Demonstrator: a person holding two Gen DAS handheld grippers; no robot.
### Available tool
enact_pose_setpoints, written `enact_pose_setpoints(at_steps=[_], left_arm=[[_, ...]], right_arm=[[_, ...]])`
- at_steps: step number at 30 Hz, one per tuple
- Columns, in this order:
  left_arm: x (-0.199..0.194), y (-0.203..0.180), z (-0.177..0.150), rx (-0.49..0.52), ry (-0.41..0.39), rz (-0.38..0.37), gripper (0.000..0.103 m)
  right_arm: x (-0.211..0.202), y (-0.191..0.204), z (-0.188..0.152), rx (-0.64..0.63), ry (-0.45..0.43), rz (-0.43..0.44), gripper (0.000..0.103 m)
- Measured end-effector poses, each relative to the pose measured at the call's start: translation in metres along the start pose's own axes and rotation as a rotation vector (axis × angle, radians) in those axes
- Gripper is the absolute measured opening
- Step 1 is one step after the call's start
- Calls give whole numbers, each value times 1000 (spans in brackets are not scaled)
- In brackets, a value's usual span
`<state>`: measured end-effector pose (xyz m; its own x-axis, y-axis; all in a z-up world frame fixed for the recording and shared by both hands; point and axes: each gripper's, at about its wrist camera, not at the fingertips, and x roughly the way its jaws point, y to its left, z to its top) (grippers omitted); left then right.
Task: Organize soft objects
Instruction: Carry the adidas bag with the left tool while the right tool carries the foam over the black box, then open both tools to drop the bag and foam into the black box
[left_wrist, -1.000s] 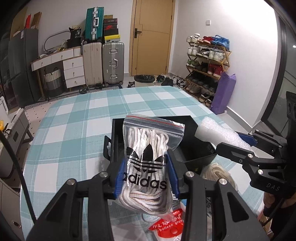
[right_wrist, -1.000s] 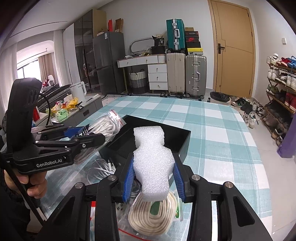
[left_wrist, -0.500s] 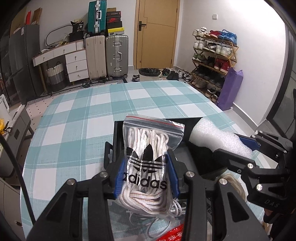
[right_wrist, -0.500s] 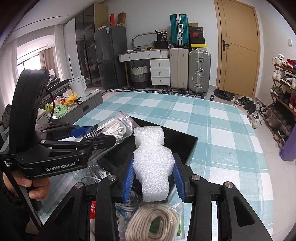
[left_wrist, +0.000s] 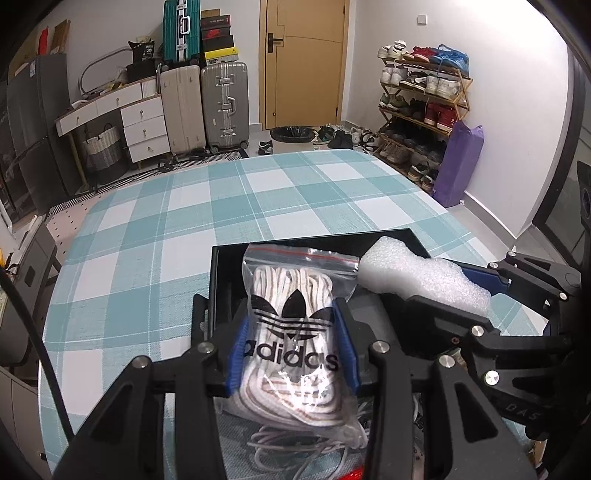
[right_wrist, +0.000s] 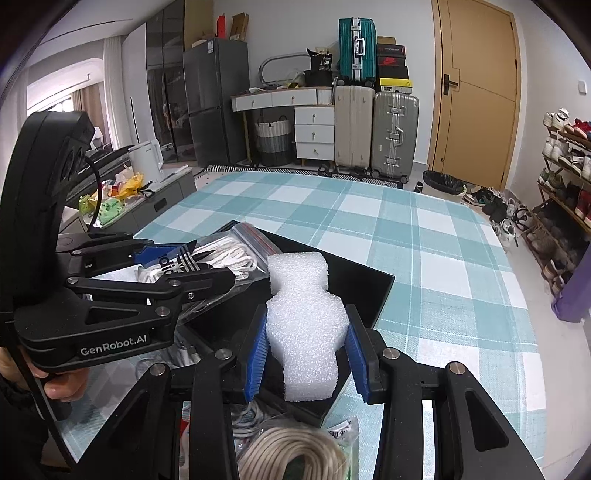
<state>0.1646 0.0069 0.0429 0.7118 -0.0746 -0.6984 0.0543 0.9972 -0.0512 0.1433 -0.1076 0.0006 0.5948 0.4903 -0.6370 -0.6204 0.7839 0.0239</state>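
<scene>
At frame centre, the left gripper (left_wrist: 291, 354) clamps a zip bag (left_wrist: 295, 332) printed "adidas" (laces inside) over the black tray (left_wrist: 221, 280); the right gripper (right_wrist: 306, 354) squeezes white foam (right_wrist: 303, 332) there; "GenRobot.AI" marks the left gripper's body.

**Around the checked table**

A teal-and-white checked tablecloth (left_wrist: 192, 221) covers the table. Behind it stand two upright suitcases (left_wrist: 205, 107), a teal suitcase (right_wrist: 356, 48) stacked above, white drawers (right_wrist: 314, 133), a yellow door (left_wrist: 303, 62), a shoe rack (left_wrist: 421, 96) and a purple bag (left_wrist: 458, 162).
</scene>
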Motion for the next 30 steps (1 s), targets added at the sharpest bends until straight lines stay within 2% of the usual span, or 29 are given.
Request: enact_pose_setpoints(at_steps=[12, 21, 24, 25, 26, 27, 29, 30], left_arm=[[10, -1, -7, 25, 32, 22, 44], [4, -3, -15, 28, 38, 16, 45], [1, -6, -17, 46, 24, 21, 48], [-1, -6, -17, 45, 18, 23, 51], [-3, -5, -18, 46, 6, 26, 55], [-6, -5, -18, 49, -9, 35, 62], [-13, -4, -18, 51, -32, 27, 70], [-15, -3, -18, 50, -38, 23, 79]], right_arm=[[21, -2, -2, -31, 21, 17, 39], [23, -2, -1, -69, 30, 37, 39], [23, -2, -1, -72, 31, 46, 41], [23, -1, 0, -78, 31, 68, 47], [19, -1, -1, -88, 10, 79, 48], [15, 0, 0, -97, -7, 81, 49], [6, 0, 1, -113, -28, 84, 55], [0, 0, 1, -121, -40, 79, 61]])
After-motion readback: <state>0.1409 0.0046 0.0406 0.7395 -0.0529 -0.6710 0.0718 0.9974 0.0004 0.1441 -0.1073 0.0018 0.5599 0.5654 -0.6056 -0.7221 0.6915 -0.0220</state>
